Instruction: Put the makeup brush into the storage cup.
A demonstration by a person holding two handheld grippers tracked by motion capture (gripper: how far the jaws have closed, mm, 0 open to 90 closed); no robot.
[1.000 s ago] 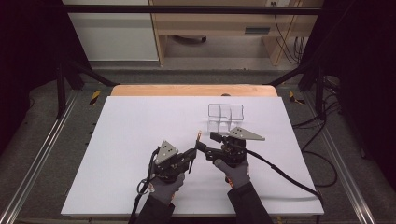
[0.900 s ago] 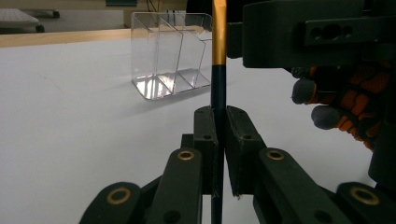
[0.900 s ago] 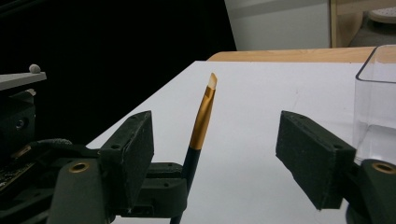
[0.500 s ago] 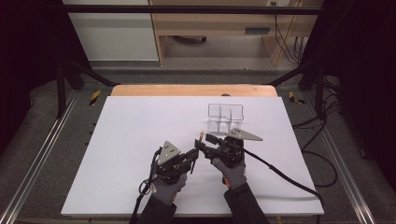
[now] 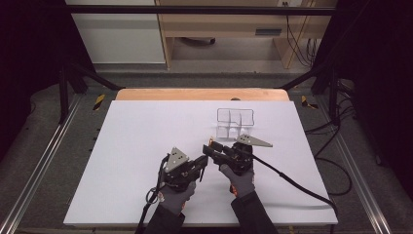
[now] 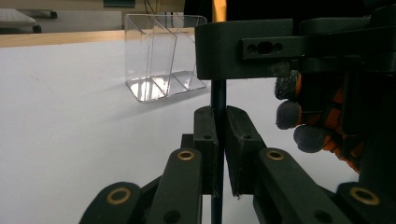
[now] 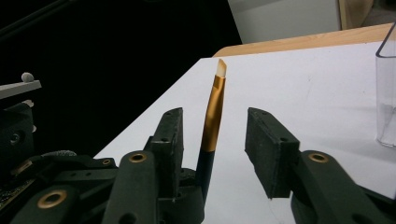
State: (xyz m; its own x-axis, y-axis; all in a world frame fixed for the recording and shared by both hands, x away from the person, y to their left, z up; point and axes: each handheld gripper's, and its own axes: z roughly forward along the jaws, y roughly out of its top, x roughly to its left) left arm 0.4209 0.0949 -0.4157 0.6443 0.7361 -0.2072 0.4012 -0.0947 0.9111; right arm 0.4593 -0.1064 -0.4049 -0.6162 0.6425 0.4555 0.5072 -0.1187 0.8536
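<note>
A small brush with a gold ferrule, pale tip and dark handle stands nearly upright. My left gripper is shut on the handle low down. My right gripper straddles the ferrule; its jaws have just been closing, and a gap still shows between each pad and the brush. In the high view both grippers meet near the table's front middle, left gripper and right gripper, with the brush tip between them.
A clear plastic organizer with several compartments stands just beyond the right gripper, also seen close by as the clear organizer. The white table sheet stretches wide to the left. The right gripper's cable trails to the right.
The right gripper's jaws have drawn closer together around the brush. Both hands have stayed where they were, and the left gripper keeps its hold.
</note>
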